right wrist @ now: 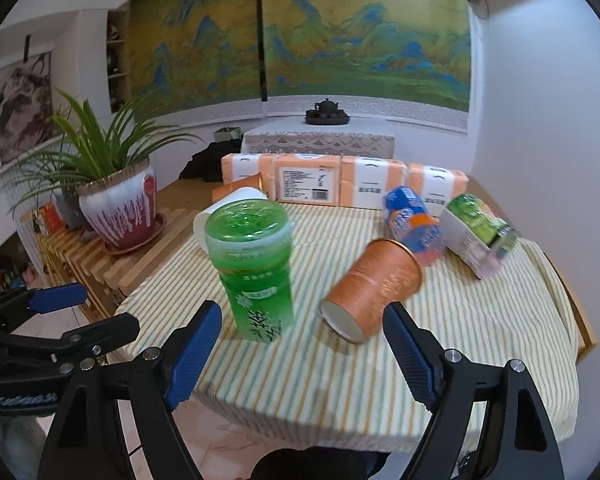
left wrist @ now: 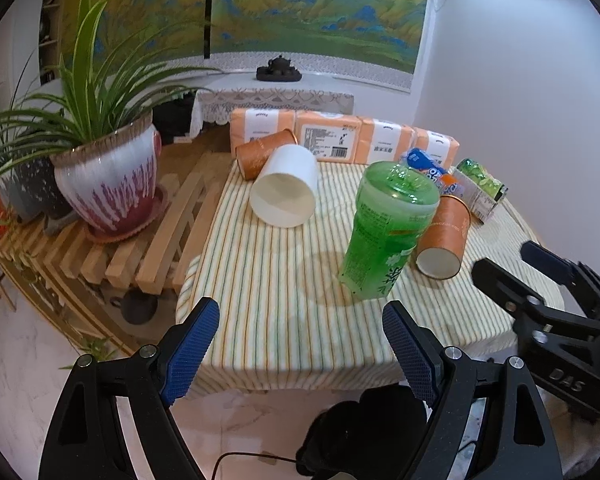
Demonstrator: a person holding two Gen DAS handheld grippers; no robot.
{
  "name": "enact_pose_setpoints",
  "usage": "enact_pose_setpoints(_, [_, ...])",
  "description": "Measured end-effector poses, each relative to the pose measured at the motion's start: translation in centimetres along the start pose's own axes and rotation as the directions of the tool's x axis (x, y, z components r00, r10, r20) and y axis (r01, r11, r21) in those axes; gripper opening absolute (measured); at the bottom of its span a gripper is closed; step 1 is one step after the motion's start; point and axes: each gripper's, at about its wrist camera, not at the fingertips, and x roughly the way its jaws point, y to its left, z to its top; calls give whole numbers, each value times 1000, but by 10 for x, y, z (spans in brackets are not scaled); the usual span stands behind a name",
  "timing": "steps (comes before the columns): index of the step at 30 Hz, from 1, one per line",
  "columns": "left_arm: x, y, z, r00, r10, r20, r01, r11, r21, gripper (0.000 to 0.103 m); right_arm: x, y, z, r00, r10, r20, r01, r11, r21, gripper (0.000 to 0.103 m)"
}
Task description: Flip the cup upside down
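Striped tablecloth point(left wrist: 284, 320); green cup point(right wrist: 252, 268) label characters unreadable; right tool point(left wrist: 540, 276) marked "DAS".

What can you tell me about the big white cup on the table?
The white cup looks like plain paper, with no print showing. It lies tipped on its side on the striped tablecloth, its round open mouth facing the left wrist camera, and it looks empty inside. Its far end sits against an orange cup that also lies on its side. In the right wrist view the green bottle hides most of it. Neither gripper touches it.
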Motion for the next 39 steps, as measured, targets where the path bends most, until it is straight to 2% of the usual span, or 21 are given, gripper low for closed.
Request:
enact_pose_setpoints(3, [0, -5, 1, 1000, 3, 14, -3, 1000, 2, 93, -9, -6, -2, 1000, -7, 0, 7, 1000, 20, 81])
enact_pose_setpoints(8, [-6, -15, 2, 997, 19, 72, -21, 999, 31, 94, -19, -15, -7, 999, -37, -11, 37, 998, 41, 81])
enact_pose_setpoints(11, [-10, -22, 2, 992, 30, 120, -36, 998, 47, 99, -26, -23, -13, 998, -56, -9, 56, 996, 68, 82])
enact_pose_setpoints(17, [-20, -32, 3, 978, 52, 201, -66, 996, 62, 102, -40, -38, -20, 993, -111, 26, 107, 987, 117, 88])
enact_pose_setpoints(24, [-25, -40, 4, 974, 59, 219, -75, 995, 63, 102, -51, -41, -19, 980, -184, 79, 174, 978, 115, 94])
enact_pose_setpoints(39, [-34, -46, 2, 971, 52, 233, -70, 995, 69, 102, -57, -43, -18, 975, -200, 98, 187, 974, 125, 94])
